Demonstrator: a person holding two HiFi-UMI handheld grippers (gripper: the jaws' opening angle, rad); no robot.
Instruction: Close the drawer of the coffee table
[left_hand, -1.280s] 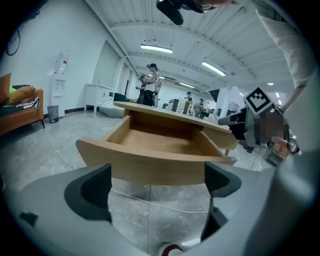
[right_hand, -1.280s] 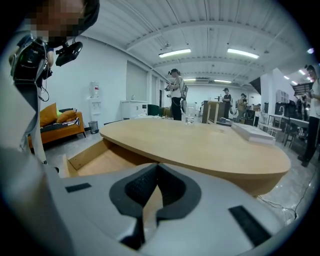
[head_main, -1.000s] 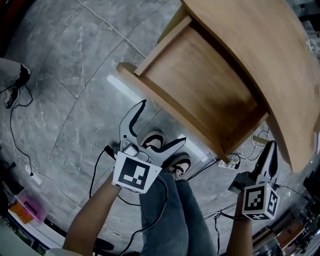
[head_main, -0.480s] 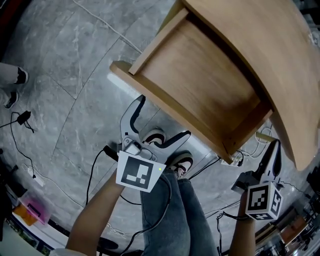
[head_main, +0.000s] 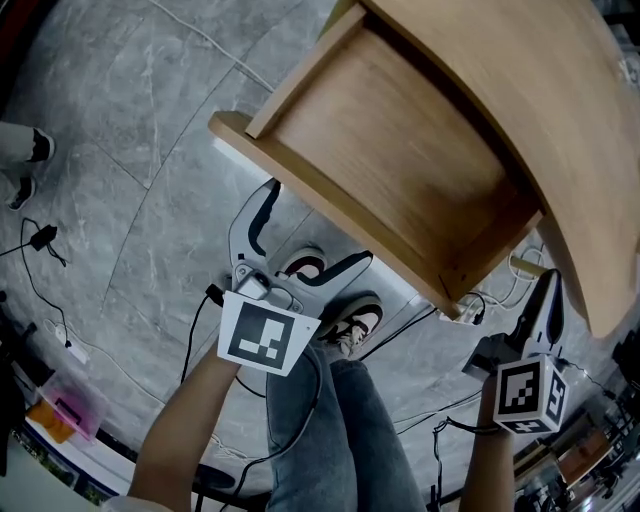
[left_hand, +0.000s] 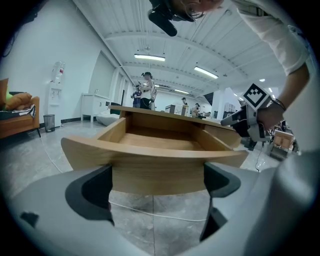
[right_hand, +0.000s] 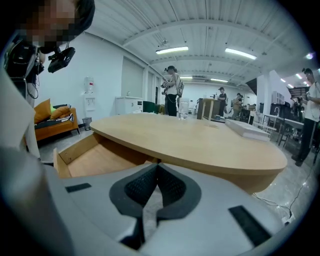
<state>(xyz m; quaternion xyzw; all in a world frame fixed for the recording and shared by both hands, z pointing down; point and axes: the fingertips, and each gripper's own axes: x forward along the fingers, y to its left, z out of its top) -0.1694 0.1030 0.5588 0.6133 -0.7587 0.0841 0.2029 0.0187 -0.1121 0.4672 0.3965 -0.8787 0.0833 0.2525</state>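
The wooden coffee table (head_main: 560, 130) has its drawer (head_main: 400, 170) pulled far out, and the drawer is empty inside. In the head view my left gripper (head_main: 315, 228) is open just below the drawer's curved front panel (head_main: 300, 190). Its two fingers spread along the panel, close to it but apart from it. In the left gripper view the front panel (left_hand: 150, 160) fills the gap between the open jaws of the left gripper (left_hand: 157, 185). My right gripper (head_main: 549, 285) is shut and empty, near the drawer's right corner under the tabletop edge. Past the right gripper (right_hand: 156, 175) in its own view lie the tabletop (right_hand: 200, 140) and the drawer (right_hand: 95, 157).
Cables (head_main: 200, 330) and a power strip (head_main: 455, 315) lie on the grey stone floor. My own shoes (head_main: 350, 325) and legs stand just under the drawer. Another person's shoes (head_main: 25, 165) show at the left edge. An orange sofa (right_hand: 52, 122) and several people stand far off.
The head view has shifted a little, so the drawer sits slightly higher and more to the left. Both grippers have kept their places by the drawer.
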